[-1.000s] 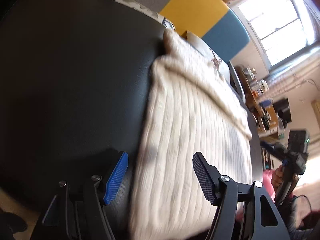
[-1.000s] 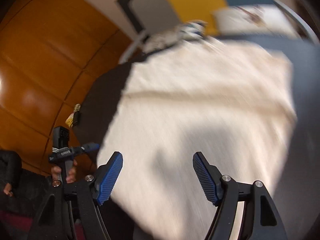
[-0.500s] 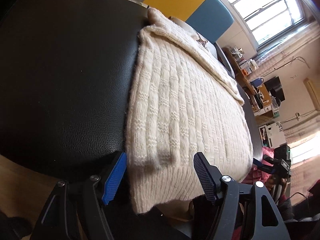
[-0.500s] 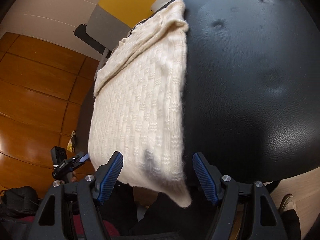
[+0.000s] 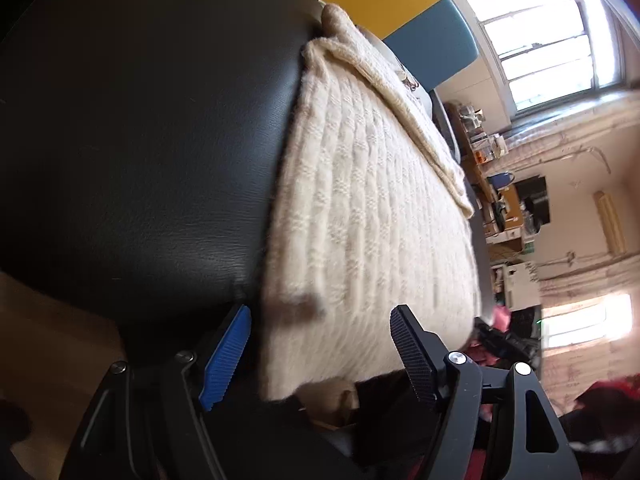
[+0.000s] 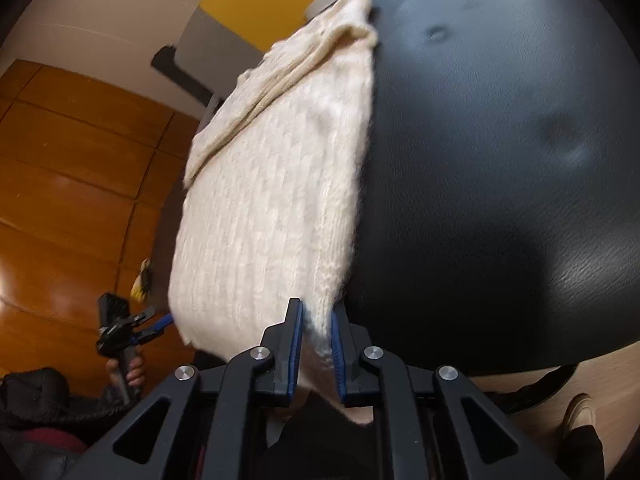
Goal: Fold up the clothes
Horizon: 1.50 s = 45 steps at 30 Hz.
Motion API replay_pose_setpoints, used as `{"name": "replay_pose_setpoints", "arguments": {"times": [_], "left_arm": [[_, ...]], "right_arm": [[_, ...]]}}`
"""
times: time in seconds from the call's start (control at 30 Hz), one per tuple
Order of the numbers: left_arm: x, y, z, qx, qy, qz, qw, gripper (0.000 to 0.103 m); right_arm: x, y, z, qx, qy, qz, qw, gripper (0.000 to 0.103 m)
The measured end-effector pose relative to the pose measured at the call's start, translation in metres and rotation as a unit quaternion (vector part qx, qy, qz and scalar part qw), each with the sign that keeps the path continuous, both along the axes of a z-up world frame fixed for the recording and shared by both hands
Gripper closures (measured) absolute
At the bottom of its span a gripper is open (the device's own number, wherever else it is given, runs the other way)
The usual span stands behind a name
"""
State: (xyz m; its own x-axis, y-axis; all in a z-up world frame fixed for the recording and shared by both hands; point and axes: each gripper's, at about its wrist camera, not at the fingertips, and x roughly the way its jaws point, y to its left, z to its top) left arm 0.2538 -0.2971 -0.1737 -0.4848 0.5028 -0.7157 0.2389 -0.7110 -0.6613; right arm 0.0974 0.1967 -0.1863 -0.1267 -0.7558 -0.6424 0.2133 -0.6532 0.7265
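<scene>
A cream knitted sweater (image 5: 360, 200) lies folded lengthwise on a black leather cushion (image 5: 140, 140), its near hem hanging over the front edge. My left gripper (image 5: 320, 314) is open, and the sweater's near left corner sits between its fingers without the pads pressing on it. In the right wrist view the same sweater (image 6: 280, 200) runs up the left side of the cushion (image 6: 500, 160). My right gripper (image 6: 317, 308) is closing, its pads pinching the sweater's near right corner. The left gripper (image 6: 132, 324) shows at the far left, held in a hand.
Yellow and blue panels (image 5: 400, 4) stand behind the cushion. A pale printed cloth (image 5: 408, 76) lies at its far end. Cluttered shelves (image 5: 496, 184) and windows fill the right. Orange wood panelling (image 6: 60, 180) is on the left. A shoe (image 6: 576, 416) stands on the floor.
The right gripper's jaws have gone from wide apart to pinched on the sweater's near corner. The left gripper has crept forward around the other corner, still open.
</scene>
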Motion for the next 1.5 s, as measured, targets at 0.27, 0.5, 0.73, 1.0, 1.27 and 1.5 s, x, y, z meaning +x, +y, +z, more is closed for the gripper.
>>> {"name": "replay_pose_setpoints", "arguments": {"times": [0.27,0.5,0.73,1.0,1.27,1.5], "left_arm": [[0.007,0.011,0.0,-0.034,0.013,-0.019,0.9992,0.028],[0.007,0.027,0.003,-0.099,0.032,-0.052,0.9932,0.043],[0.007,0.037,-0.005,-0.093,0.043,-0.083,0.9913,0.042],[0.014,0.032,-0.002,-0.103,0.054,-0.081,0.9899,0.093],[0.015,0.035,0.017,-0.093,0.086,-0.056,0.9904,0.098],[0.006,0.029,0.069,-0.07,0.156,-0.031,0.9849,0.098]], "right_arm": [[0.004,-0.011,-0.001,-0.008,0.011,0.01,1.0,0.09],[0.003,0.003,-0.004,-0.028,-0.017,0.0,0.999,0.078],[0.002,-0.004,-0.012,-0.055,-0.038,0.004,0.998,0.075],[0.004,-0.02,-0.007,-0.014,-0.014,0.008,1.0,0.093],[0.01,-0.021,0.011,0.034,0.032,0.012,0.999,0.098],[0.004,-0.035,0.063,-0.002,0.097,0.018,0.995,0.098]]}}
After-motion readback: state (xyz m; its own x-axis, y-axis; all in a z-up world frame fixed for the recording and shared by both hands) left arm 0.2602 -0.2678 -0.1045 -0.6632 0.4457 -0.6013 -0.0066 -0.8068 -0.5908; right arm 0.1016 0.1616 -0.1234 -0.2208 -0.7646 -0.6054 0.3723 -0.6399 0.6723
